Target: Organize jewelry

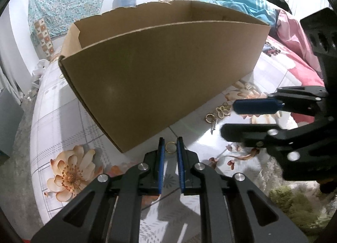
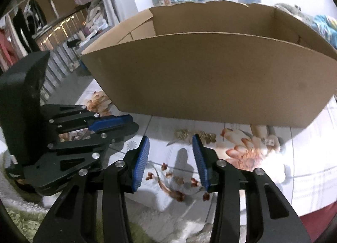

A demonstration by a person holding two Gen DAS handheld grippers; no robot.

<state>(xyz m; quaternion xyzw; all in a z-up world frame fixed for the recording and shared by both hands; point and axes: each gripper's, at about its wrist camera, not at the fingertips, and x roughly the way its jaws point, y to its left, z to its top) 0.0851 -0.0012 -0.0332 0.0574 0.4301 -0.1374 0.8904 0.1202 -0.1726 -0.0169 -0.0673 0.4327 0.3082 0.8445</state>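
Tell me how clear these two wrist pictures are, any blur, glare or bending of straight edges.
Left wrist view: the cardboard box rim bows from fisheye distortion, the gold ring is sharp, the right gripper is smeared, and a faint glare spot lies on the bedsheet. Right wrist view: the jewelry pile is blurred, and shadows fall on the sheet between the jaws.

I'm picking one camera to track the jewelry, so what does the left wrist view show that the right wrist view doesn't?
Only the left wrist view shows a small gold ring between the left gripper fingertips, shut on it, and a person lying under a blue blanket. Only the right wrist view shows a clothes rack. Both show the open brown cardboard box, the gold jewelry pile and the flowered sheet.
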